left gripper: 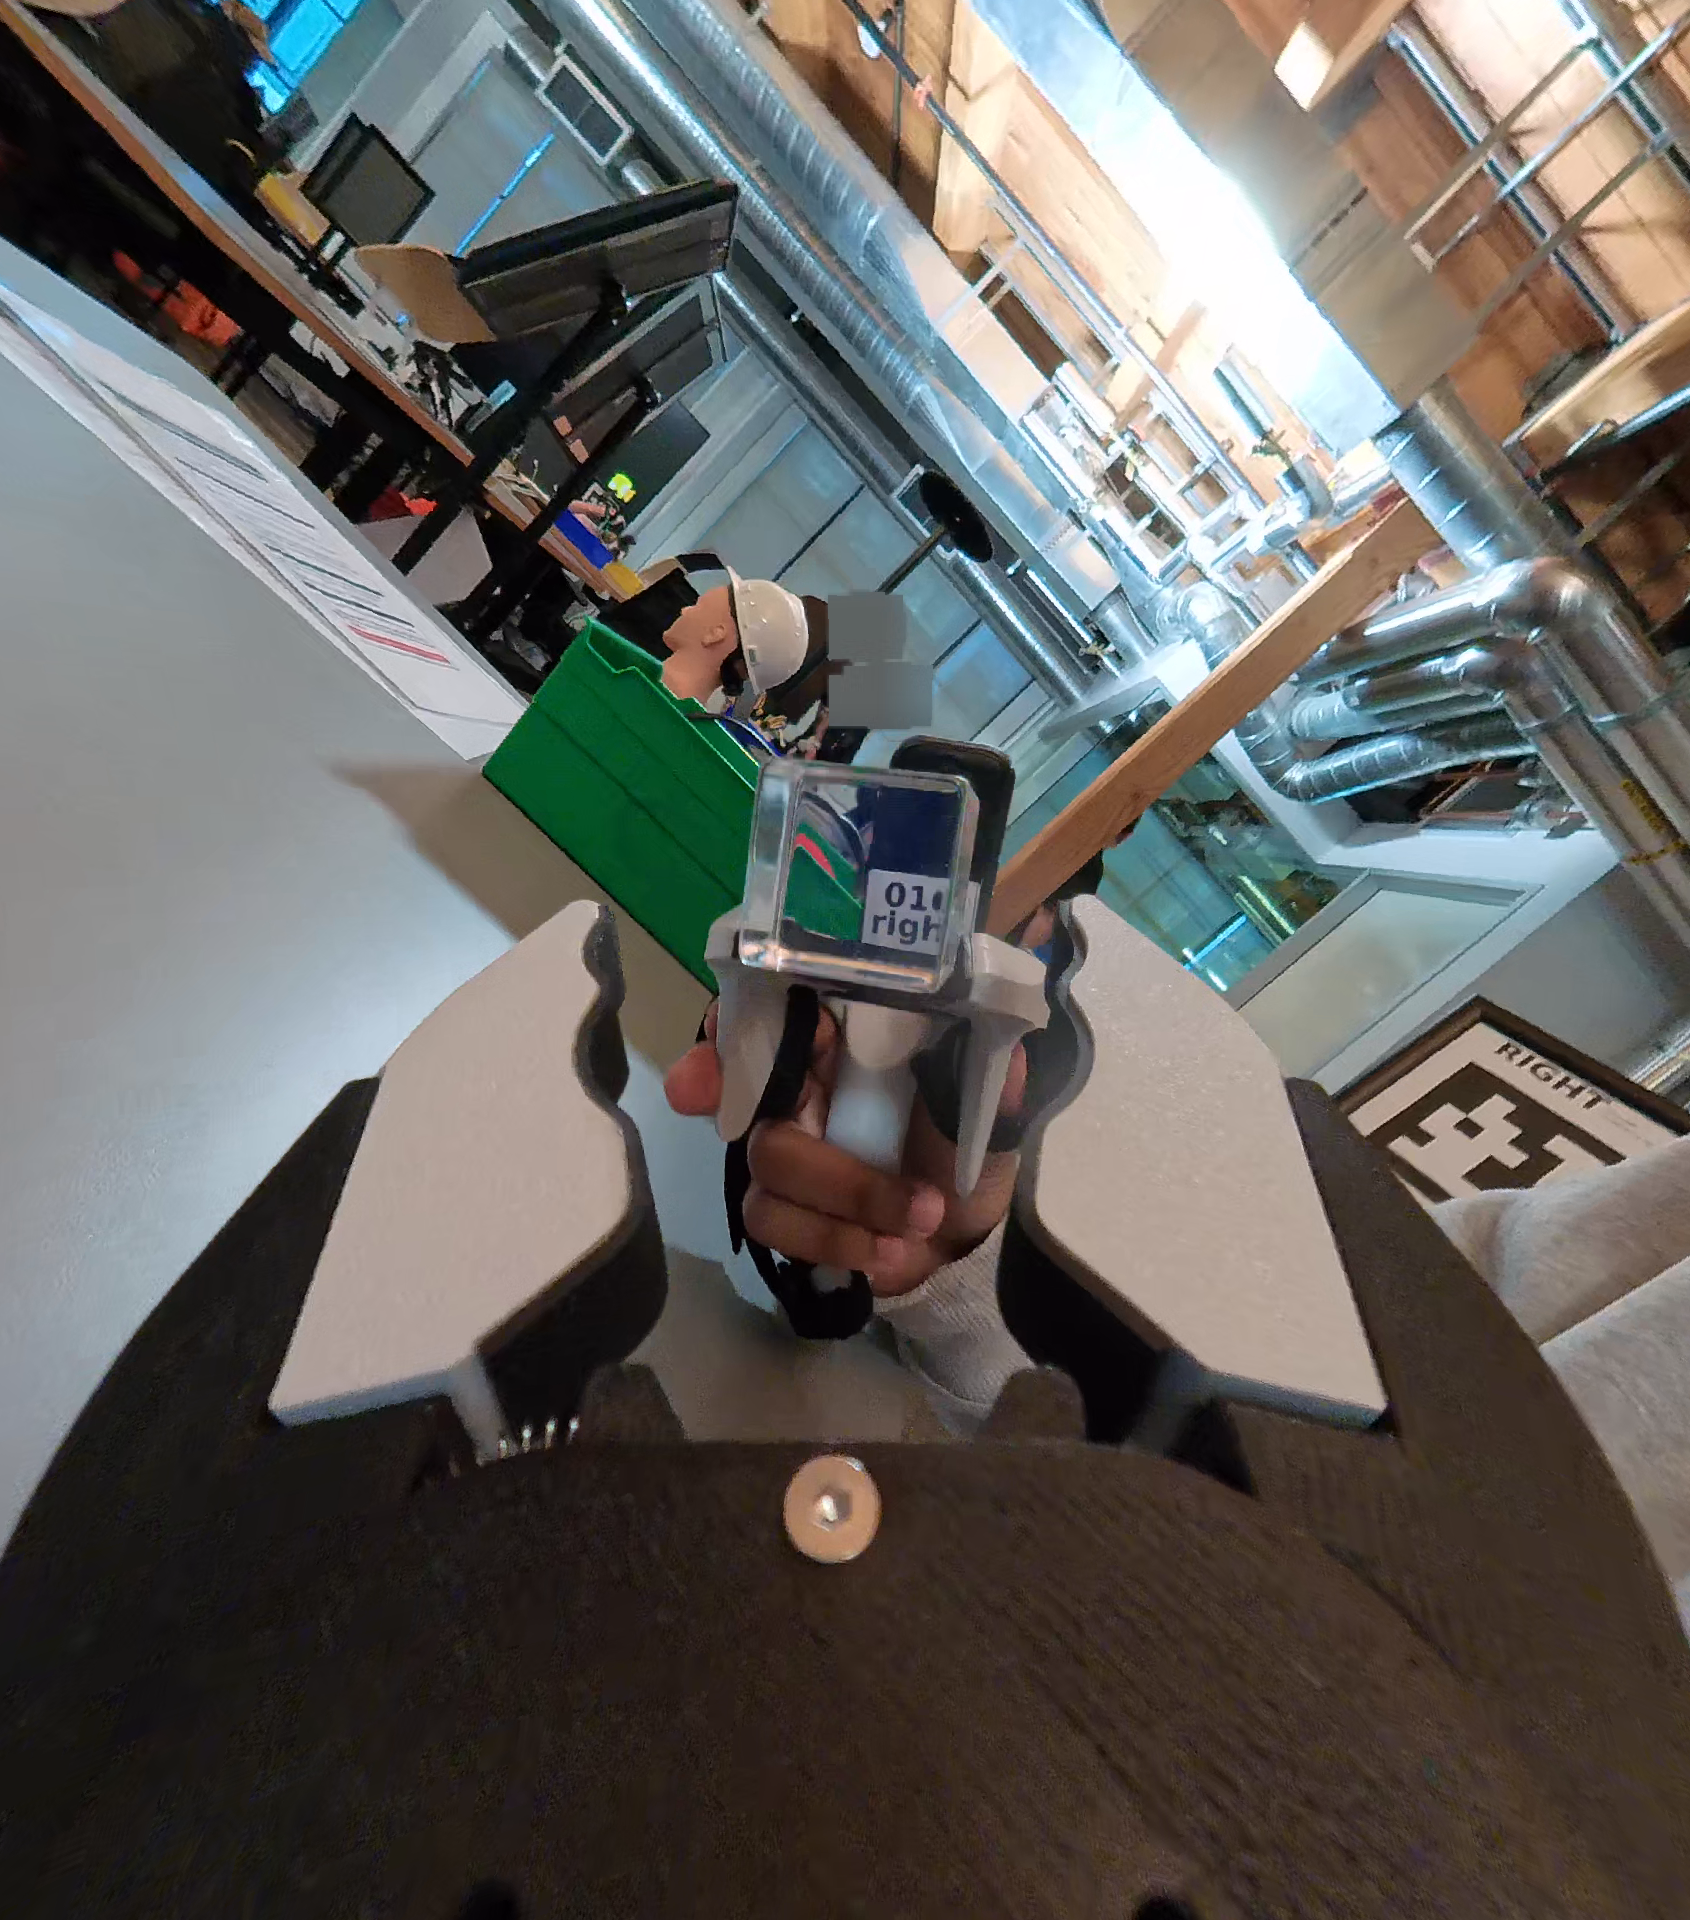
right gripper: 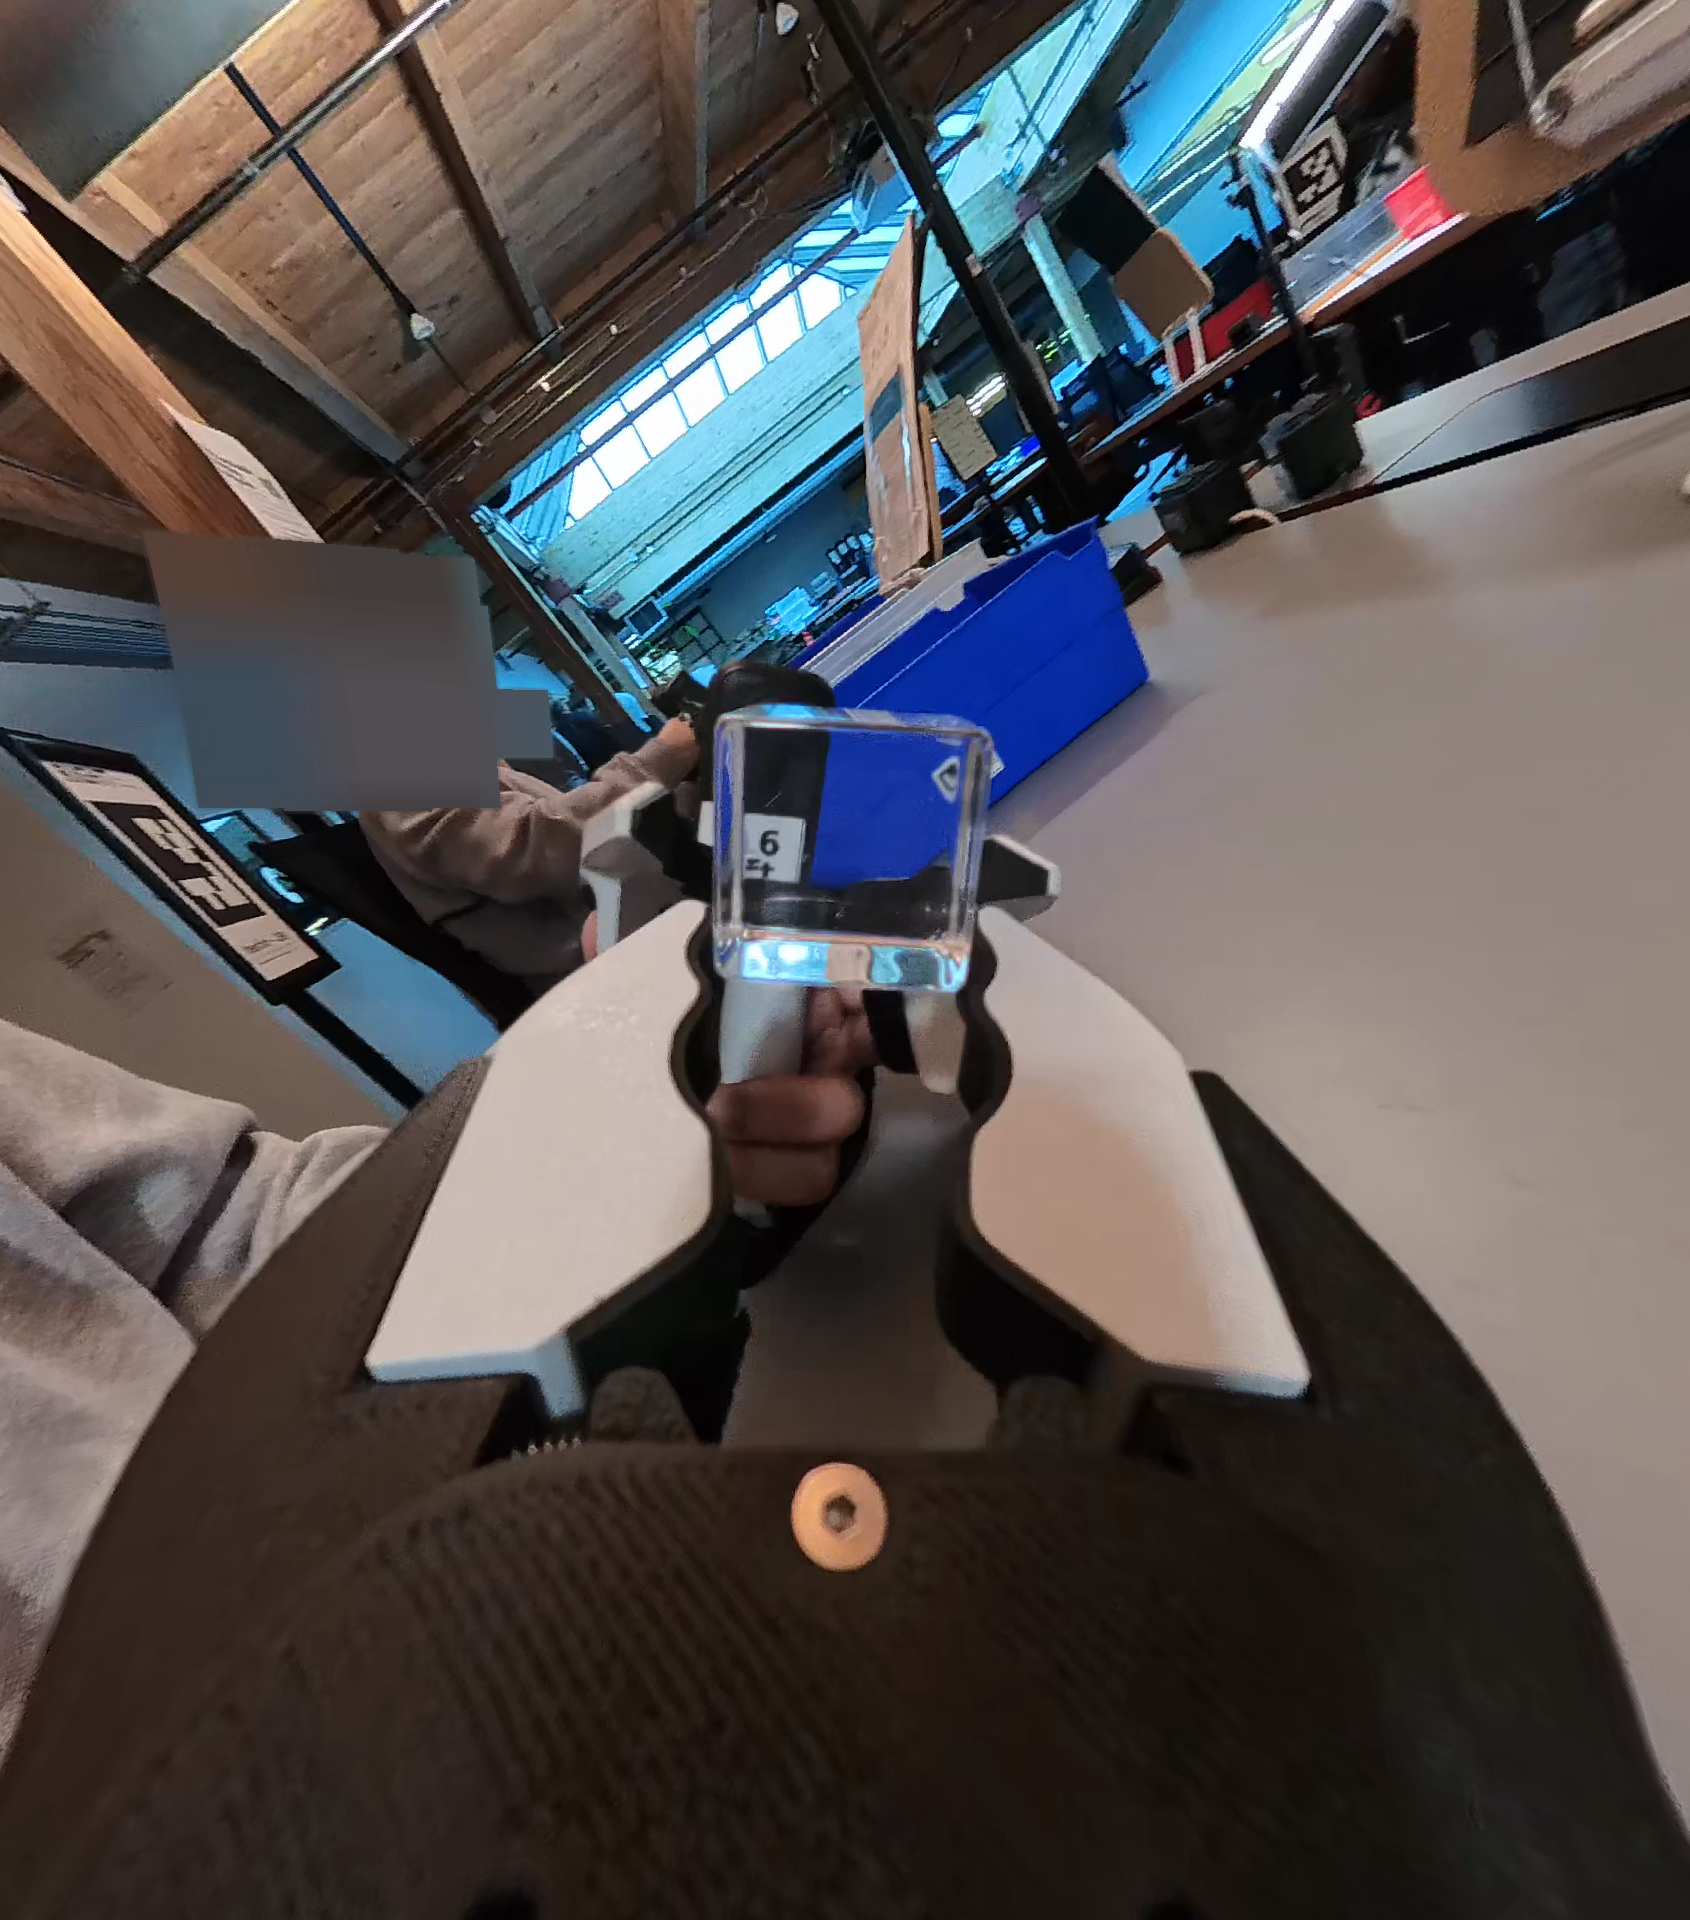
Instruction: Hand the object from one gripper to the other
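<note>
A clear acrylic cube [left gripper: 820, 862] is held in the air between my two grippers, which face each other. My right gripper [right gripper: 841, 935] is shut on the clear cube [right gripper: 851, 831], its white fingertips pressing on the cube's two sides. In the left wrist view the right gripper's grey fingers [left gripper: 739, 1029] clamp the cube from below, with a hand around the handle. My left gripper [left gripper: 836, 925] is open wide, its fingertips on either side of the cube without touching it. Its fingers [right gripper: 612, 862] show spread behind the cube in the right wrist view.
A white table [right gripper: 1443, 935] lies below. A green bin [left gripper: 633, 821] stands behind the cube in the left wrist view, and a blue bin [right gripper: 1007, 665] in the right wrist view. Framed marker boards [left gripper: 1485, 1122] [right gripper: 186, 862] stand at the table edges. Grey sleeves [right gripper: 41, 1195] are close by. Left and right tips are no more than a few centimetres apart.
</note>
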`<state>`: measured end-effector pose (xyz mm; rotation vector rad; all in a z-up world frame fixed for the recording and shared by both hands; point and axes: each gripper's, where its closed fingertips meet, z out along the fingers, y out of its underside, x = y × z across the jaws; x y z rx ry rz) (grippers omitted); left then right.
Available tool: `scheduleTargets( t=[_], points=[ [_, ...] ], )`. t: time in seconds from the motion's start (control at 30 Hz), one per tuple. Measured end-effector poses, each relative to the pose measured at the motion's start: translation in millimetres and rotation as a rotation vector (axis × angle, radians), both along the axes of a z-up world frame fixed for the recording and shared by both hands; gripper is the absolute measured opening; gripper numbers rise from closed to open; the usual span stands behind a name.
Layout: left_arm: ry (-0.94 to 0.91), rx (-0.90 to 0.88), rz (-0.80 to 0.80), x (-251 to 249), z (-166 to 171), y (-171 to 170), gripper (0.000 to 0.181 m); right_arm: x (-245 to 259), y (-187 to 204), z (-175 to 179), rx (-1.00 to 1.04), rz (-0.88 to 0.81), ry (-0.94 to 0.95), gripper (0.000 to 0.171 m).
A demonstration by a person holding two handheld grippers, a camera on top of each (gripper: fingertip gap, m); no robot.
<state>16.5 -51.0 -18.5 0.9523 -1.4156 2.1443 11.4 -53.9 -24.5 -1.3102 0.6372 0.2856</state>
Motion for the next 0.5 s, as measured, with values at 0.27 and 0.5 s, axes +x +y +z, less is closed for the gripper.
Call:
scheduleTargets(
  t=[0.27, 0.5],
  points=[
    [0.320, -0.143, -0.270, -10.4, -18.4, -11.4, 0.064, 12.5, -16.0, 2.9, -0.110, -0.146, -0.136, 0.044],
    [0.403, -0.210, -0.392, -21.4, -15.7, -17.3, 0.064, 3.4, -9.6, -0.1, -0.316, -0.178, -0.418, 0.044]
  ],
)
